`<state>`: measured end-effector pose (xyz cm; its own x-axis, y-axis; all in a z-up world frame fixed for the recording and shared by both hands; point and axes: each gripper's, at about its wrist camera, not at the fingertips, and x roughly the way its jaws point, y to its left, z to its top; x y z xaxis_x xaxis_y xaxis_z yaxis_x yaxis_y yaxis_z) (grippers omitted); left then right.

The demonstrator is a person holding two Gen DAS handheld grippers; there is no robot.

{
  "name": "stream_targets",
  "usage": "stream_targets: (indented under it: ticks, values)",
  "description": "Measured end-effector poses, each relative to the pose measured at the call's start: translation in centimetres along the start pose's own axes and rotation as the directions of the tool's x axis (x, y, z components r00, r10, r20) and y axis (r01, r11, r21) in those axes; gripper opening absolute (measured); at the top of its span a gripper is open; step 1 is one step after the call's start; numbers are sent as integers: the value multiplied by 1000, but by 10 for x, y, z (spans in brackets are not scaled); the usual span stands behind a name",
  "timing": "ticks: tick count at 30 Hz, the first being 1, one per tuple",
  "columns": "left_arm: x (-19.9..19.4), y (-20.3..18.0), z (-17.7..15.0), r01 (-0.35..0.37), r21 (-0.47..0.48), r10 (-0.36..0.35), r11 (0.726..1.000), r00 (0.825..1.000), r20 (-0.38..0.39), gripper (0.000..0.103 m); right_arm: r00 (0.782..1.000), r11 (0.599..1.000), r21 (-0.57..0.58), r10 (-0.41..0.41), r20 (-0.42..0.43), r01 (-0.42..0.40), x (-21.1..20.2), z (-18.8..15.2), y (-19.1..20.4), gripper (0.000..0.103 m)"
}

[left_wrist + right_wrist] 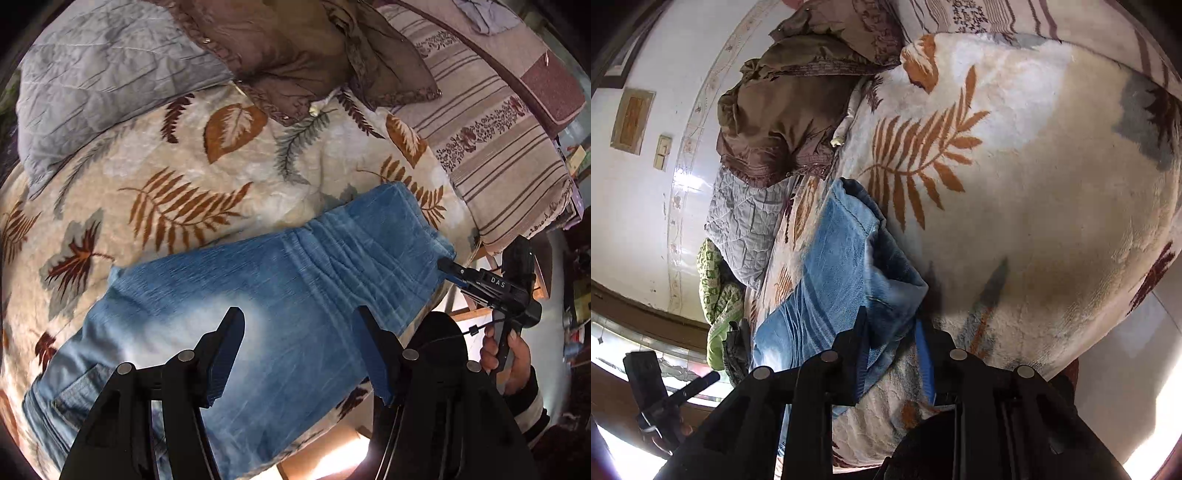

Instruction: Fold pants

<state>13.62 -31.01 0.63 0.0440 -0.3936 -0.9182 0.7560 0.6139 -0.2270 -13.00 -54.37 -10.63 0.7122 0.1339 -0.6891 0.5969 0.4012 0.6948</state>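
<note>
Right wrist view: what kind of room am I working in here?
Most likely a bedroom: the jeans lie on a leaf-print blanket covering a bed, with brown pillows piled at its head and a tiled wall behind.

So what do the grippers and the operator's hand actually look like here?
Both grippers, left gripper and right gripper, are matte black with silver round pivot pins and blue ribbed jaws. The right one carries a white "DAS" label and a thin black cable. The right hand is bare, with a dark sleeve and pale striped cuff.

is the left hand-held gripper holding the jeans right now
No, the left hand-held gripper hangs open above the jeans, its two fingers spread wide with denim visible in the gap and nothing pinched between them.
</note>
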Motion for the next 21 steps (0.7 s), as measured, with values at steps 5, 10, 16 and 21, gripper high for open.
stream_targets:
  ticks: [5, 10, 16, 21]
  values:
    - [88, -63, 90, 30, 119, -13, 992, 990, -140, 60, 997, 995, 63, 74, -9, -73, 5, -5, -17, 40]
    - [159, -106, 141, 23, 241, 35, 970, 971, -236, 60, 993, 993, 23, 119, -11, -119, 7, -9, -16, 47]
    - [201, -129, 173, 50, 353, 45, 934, 965, -257, 60, 987, 987, 26, 159, 1, -159, 7, -12, -22, 48]
    - [228, -135, 177, 120, 353, 0, 928, 947, -321, 60, 983, 982, 43, 185, 16, -185, 7, -14, -28, 48]
